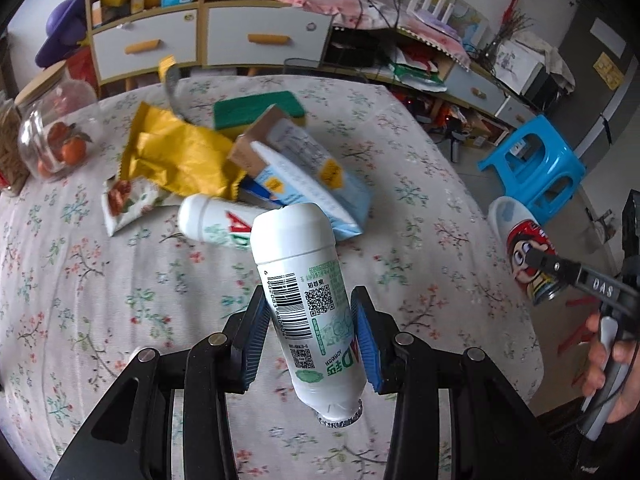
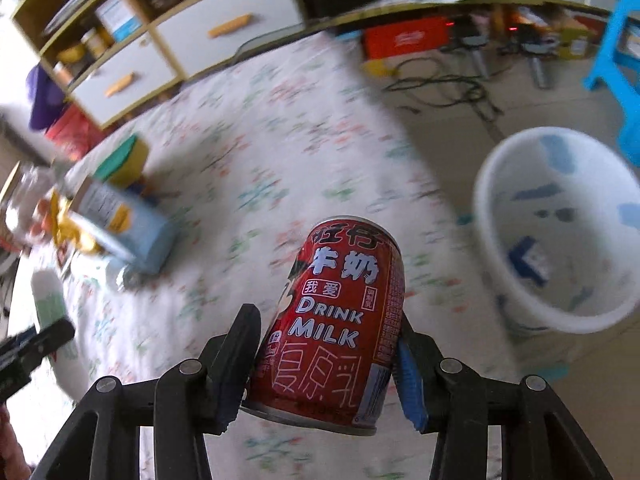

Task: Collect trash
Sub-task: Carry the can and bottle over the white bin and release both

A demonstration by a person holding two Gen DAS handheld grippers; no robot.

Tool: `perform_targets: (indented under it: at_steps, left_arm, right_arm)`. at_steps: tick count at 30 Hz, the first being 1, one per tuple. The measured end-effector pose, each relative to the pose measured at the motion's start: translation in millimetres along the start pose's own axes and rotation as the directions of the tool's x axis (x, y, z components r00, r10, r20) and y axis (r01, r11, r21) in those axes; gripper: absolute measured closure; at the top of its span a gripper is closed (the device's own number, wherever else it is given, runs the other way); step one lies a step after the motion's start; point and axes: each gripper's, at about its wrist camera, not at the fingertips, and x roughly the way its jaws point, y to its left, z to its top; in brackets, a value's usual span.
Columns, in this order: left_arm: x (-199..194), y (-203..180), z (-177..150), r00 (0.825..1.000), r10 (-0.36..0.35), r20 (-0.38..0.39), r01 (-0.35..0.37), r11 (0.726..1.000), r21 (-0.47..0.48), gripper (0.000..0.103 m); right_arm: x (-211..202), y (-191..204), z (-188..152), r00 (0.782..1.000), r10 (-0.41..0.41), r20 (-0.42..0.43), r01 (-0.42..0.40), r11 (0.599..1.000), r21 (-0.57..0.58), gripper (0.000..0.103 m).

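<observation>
Right wrist view: red milk can [image 2: 332, 328] pinched in right hand-held gripper [image 2: 326, 364], white bin [image 2: 516, 280] at two o'clock; white bottle [image 1: 306, 296] clamped tilted in left hand-held gripper [image 1: 310, 336] above counter [image 1: 100, 280], likely slipping if loosened early.

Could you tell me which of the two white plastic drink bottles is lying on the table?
The capped white bottle with the red logo lies there; the barcode-labelled bottle is clamped in the left gripper.
</observation>
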Motion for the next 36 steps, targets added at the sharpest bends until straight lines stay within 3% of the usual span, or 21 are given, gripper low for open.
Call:
perform_targets:
  at_steps: [9,18,36]
  left_arm:
    - [17,-46,4,0.999,-0.017,-0.028,0.019,0.997,0.072,0.060]
    - [36,-105,19,0.997,-0.065,-0.047,0.071,0.988,0.137,0.060]
    - [93,-249,45,0.977,-0.176,-0.117,0.203,0.937,0.283,0.060]
  right_arm:
    - [-24,-78,21,0.994,-0.091,0.059,0.080,0.983,0.163,0.049]
    - [-26,-139,34,0.978,-0.202,0.055,0.179,0.945,0.272,0.048]
    - [-62,-202,12,0.970,-0.234,0.057,0.200,0.915,0.351,0.044]
